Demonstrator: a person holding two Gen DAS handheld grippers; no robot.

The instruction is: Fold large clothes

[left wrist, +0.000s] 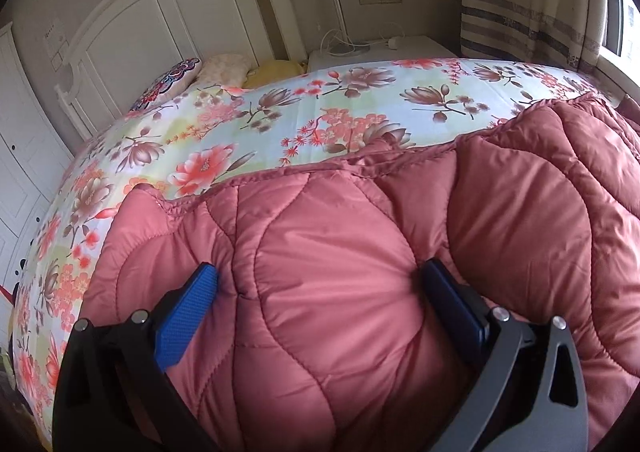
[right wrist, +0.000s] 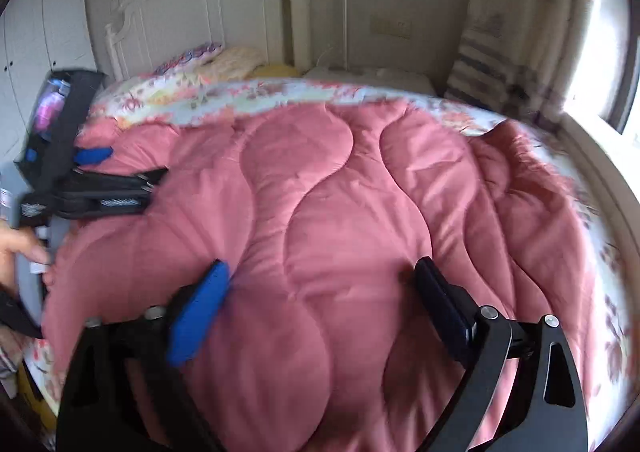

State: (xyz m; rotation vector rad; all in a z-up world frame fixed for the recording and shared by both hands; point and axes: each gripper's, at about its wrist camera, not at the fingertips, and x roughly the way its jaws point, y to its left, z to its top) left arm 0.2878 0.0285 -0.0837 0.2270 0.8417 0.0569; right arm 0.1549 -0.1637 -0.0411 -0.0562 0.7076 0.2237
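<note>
From my left wrist camera I see the left gripper (left wrist: 320,276) with its jaws spread wide over a puffy pink quilted garment with wavy stitching (left wrist: 360,272). The blue ribbed pad (left wrist: 188,316) on one finger and the dark pad (left wrist: 452,300) on the other both stand at the fabric's surface, and a broad bulge of the padding swells up between them; I cannot tell whether they press on it, and nothing is pinched. The garment lies on the near part of the bed, on a floral bedsheet with pink and brown blossoms on a pale ground (left wrist: 248,119), with its piped edge running across the sheet. Beyond the sheet I see a white wooden headboard (left wrist: 160,23), a patterned pillow (left wrist: 172,83), and a white nightstand (left wrist: 384,49) beside a striped curtain (left wrist: 520,11).

From my right wrist camera, which is somewhat blurred, the right gripper (right wrist: 320,280) also has its jaws set wide over the same pink garment (right wrist: 328,211), with padded fabric between the fingers but no hold on it. At the left of this view I see the left gripper (right wrist: 94,155) from the side, its blue fingertip over the garment's edge, and the person's hand (right wrist: 18,248) on its handle. The bedsheet (right wrist: 192,99) shows past the garment's far edge, and the headboard (right wrist: 200,7) stands behind.
</note>
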